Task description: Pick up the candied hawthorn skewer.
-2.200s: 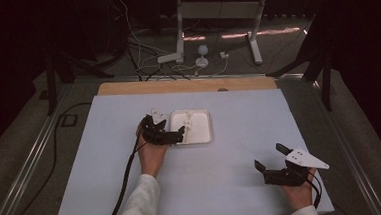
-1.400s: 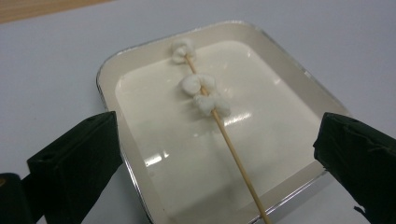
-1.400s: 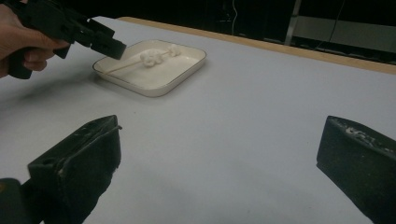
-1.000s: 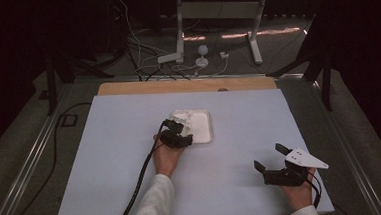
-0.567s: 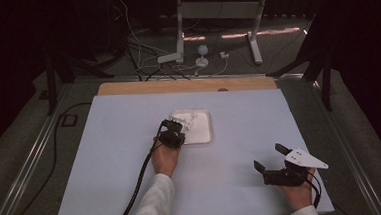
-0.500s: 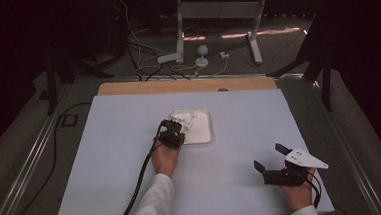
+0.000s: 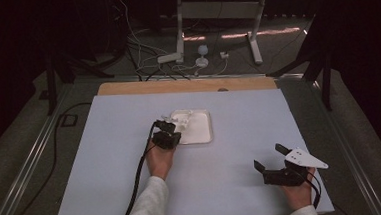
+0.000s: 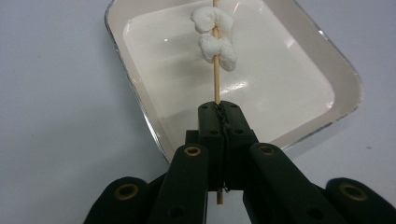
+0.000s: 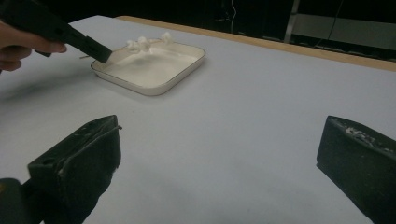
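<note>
skewer (image 8: 216, 84): wooden, white lumps threaded, over tray (image 8: 140, 109)
left gripper (image 8: 219, 122): clamped on skewer end
right gripper (image 9: 219, 163): jaws wide apart, 4 o'clock of tray

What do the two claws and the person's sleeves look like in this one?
Both claws are black: the left claw has brass-ringed pivots and a black cable, and the right claw carries a grey three-cornered plate and a cable. Both sleeves are white.

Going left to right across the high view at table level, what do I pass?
Cable → left gripper, shut on the skewer → white tray → right gripper, jaws open, in the right hand.
</note>
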Tool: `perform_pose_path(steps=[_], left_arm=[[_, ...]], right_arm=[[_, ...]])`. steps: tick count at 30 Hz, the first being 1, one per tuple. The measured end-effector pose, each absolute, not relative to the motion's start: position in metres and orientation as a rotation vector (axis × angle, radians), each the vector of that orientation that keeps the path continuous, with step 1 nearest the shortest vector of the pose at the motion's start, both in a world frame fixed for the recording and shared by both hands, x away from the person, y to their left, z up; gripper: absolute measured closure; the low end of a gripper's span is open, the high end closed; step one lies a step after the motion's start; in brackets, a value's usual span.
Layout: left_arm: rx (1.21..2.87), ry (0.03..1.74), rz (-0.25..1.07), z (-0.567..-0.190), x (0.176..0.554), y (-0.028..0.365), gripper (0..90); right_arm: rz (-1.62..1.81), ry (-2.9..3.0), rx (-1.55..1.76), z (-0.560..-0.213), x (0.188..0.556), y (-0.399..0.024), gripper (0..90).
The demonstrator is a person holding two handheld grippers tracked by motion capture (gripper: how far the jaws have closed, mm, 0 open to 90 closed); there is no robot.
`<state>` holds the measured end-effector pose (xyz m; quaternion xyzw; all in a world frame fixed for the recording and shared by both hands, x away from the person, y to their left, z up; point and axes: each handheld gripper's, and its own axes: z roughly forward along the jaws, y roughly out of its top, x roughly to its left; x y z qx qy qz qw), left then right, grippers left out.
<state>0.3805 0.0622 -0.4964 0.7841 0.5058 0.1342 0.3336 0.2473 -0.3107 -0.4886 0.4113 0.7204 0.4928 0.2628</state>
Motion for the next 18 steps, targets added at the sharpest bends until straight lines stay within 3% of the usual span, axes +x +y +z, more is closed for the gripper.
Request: perform_pose_path(steps=[18], left_arm=[[1.971, 1.264, 0.360, -0.482, 0.343, 0.096, 89.8]], right_arm=[[1.331, 1.942, 1.115, -0.489, 0.248, -0.312, 0.0]])
